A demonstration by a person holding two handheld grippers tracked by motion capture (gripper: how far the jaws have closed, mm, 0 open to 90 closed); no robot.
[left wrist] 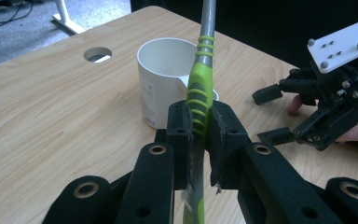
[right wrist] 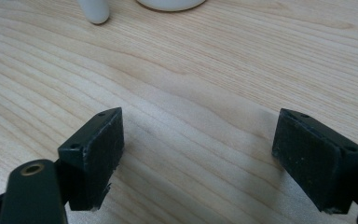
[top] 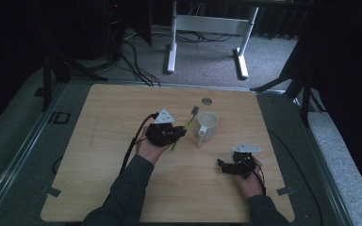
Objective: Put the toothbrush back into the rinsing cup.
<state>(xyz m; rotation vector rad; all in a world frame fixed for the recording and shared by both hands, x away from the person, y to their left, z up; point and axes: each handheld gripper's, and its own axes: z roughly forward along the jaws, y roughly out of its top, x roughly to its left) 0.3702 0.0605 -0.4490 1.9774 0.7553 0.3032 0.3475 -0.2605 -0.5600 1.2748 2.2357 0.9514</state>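
Observation:
A toothbrush [top: 187, 125] with a green and grey handle [left wrist: 200, 88] is clamped between the pads of my left gripper [top: 181, 132] [left wrist: 200, 122], its bristle head pointing away toward the far side of the table. Just beyond it stands a white mug [top: 208, 126] [left wrist: 161, 79], upright and empty as far as I can see. My right gripper [top: 221, 165] [left wrist: 270, 115] [right wrist: 200, 149] rests low over the wood at the front right, jaws wide apart with nothing between them. The mug's base [right wrist: 170, 3] and handle [right wrist: 94, 11] show at the top of the right gripper view.
The wooden table [top: 113, 122] has a round cable hole [top: 207, 100] [left wrist: 98, 54] behind the mug. A white desk frame [top: 207, 28] and loose cables stand on the floor beyond the far edge. Dark stands flank both sides.

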